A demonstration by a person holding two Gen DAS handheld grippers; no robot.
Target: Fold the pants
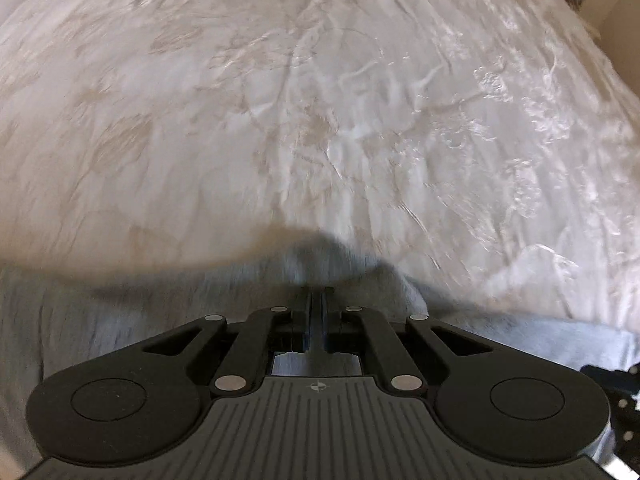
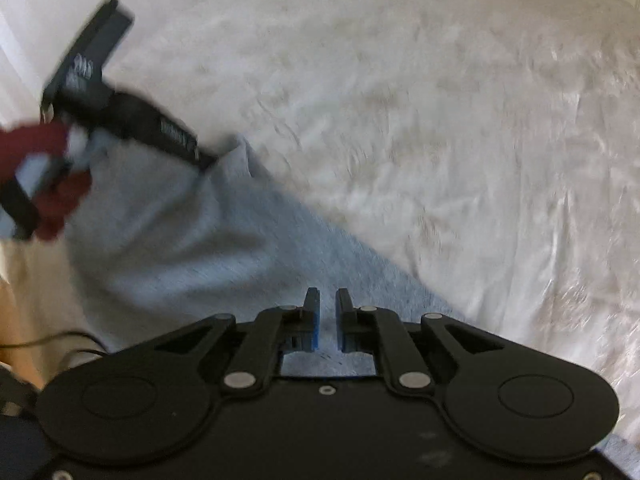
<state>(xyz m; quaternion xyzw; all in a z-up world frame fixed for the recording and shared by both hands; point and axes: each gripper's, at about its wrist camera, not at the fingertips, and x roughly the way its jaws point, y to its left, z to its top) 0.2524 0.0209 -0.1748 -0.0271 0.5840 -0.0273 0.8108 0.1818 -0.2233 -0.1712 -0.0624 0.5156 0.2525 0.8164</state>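
The right gripper (image 2: 327,312) points down over the grey pants (image 2: 192,240), its blue-padded jaws a narrow gap apart with grey cloth showing in the gap; a pinch cannot be told. The pants lie on a bed under a white bedspread (image 2: 440,120). At upper left the blurred left gripper (image 2: 208,162) meets a raised edge of the pants, beside a dark red sleeve (image 2: 44,140).

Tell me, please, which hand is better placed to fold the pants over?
Left. The left fingers are shut on a raised bunch of the grey pants; the right fingers stand apart over flat cloth.
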